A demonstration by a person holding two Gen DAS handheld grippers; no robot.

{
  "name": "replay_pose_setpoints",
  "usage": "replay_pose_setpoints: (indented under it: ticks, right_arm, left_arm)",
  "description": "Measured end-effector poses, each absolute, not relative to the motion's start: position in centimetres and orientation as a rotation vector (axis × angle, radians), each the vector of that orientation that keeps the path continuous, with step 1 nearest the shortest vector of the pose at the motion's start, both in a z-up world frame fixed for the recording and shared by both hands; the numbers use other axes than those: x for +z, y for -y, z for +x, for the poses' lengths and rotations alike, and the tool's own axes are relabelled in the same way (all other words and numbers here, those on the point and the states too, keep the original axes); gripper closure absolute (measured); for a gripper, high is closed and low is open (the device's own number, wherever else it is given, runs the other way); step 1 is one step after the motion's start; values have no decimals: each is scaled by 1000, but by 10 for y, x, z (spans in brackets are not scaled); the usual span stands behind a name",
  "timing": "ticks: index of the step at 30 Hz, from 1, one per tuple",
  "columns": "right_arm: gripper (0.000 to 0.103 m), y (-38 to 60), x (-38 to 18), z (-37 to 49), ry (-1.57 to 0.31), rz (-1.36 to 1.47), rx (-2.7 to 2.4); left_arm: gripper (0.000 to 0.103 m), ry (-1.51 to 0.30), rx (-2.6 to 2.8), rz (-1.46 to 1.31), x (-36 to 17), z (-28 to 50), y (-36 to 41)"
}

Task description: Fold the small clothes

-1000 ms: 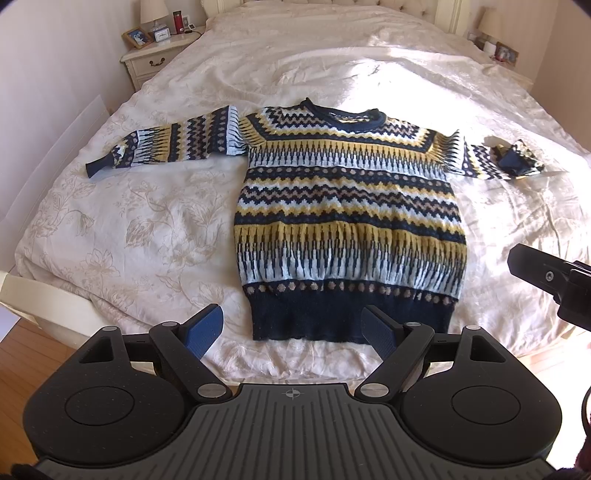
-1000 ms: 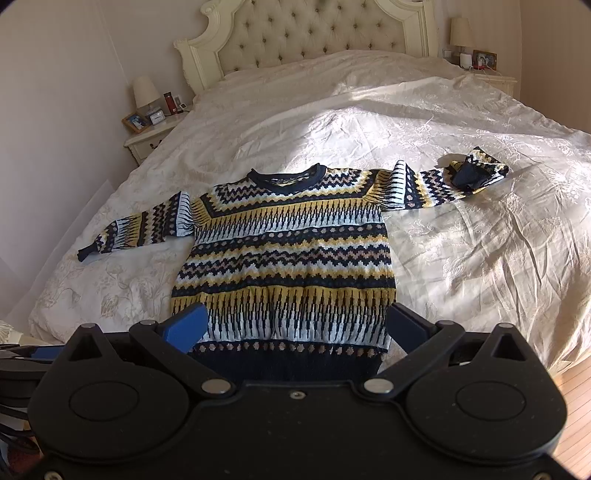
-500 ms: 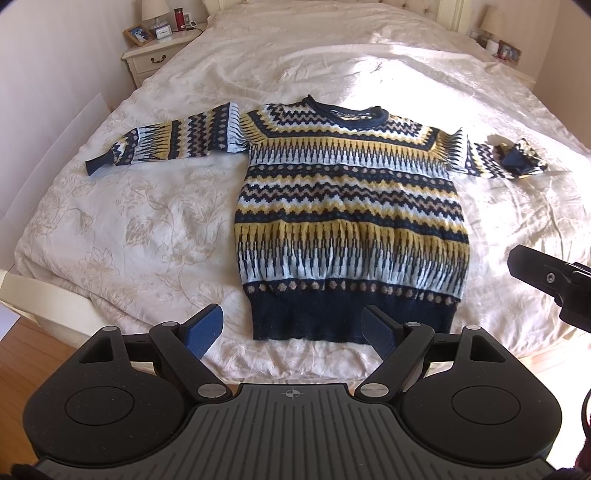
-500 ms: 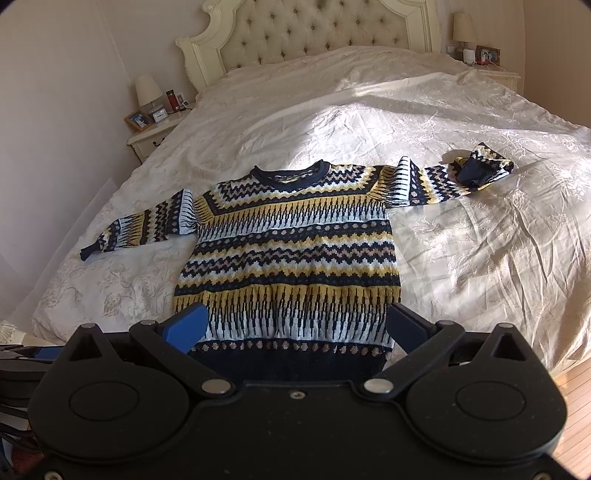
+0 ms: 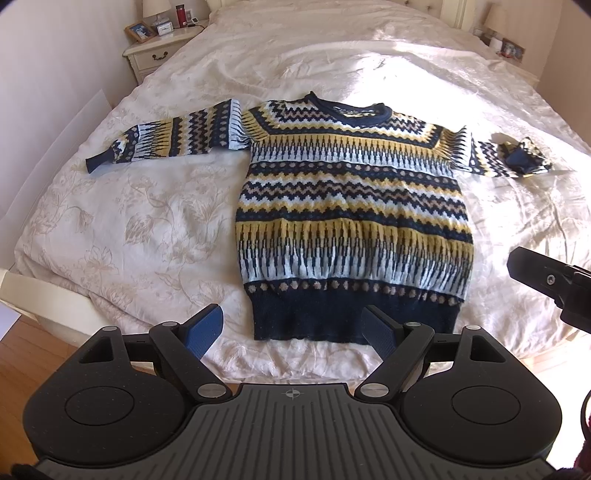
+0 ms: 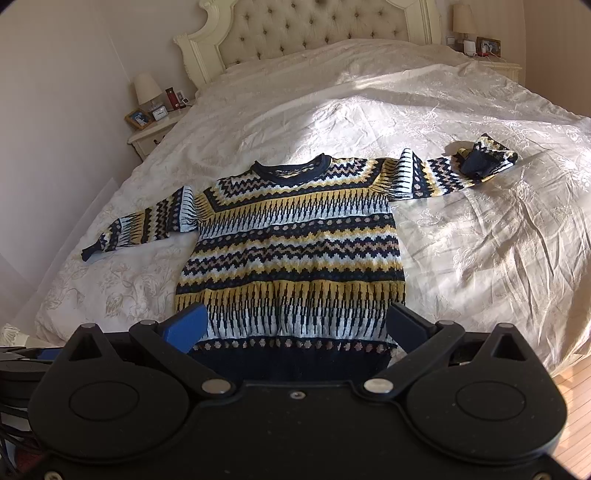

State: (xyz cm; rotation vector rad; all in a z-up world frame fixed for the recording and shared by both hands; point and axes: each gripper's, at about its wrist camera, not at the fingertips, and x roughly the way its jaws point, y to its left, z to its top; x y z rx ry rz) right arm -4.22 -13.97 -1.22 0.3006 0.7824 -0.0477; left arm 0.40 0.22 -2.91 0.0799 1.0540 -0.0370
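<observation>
- Sweater, a chunky knit (image 5: pixel 351 206) banded in navy, mustard yellow, white and tan zigzags with a plain navy ribbed hem and collar, lies flat and face up on the bed's cream quilted cover (image 5: pixel 122 229) in the left wrist view, hem toward the camera.
- One sleeve (image 5: pixel 166 136) stretches straight out to the left of this view, ending in a navy cuff; the other sleeve (image 5: pixel 517 158) is bunched and folded back on itself at its end.
- Left gripper (image 5: pixel 293 328) hangs just short of the hem, its blue-padded fingers (image 5: pixel 205 326) spread wide and pinching nothing.
- Part of the black right gripper (image 5: pixel 554 284) shows at the right edge.
- From the right wrist view, the same sweater (image 6: pixel 291 251) sits centred on the wrinkled, sunlit cover (image 6: pixel 480 251), below a tufted cream headboard (image 6: pixel 314 29).
- Right gripper (image 6: pixel 295 325) hovers over the hem, fingers (image 6: pixel 186 326) spread apart and empty.
- A cream nightstand (image 6: pixel 155 133) holds a lamp and a framed picture; no writing is legible.
</observation>
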Motion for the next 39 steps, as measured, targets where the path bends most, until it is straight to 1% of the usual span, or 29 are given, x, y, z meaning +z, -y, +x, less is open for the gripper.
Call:
replay_pose_setpoints:
  ticks: [11, 25, 39]
  right_arm:
    - [1, 145, -18, -31, -806, 314, -34]
    - [1, 153, -32, -5, -863, 337, -22]
    - [1, 162, -51, 60, -945, 352, -21]
  left_arm:
    - [21, -1078, -15, 83, -25, 12, -2]
    - [21, -1124, 6, 88, -32, 40, 2]
    - [21, -1181, 11, 79, -47, 115, 5]
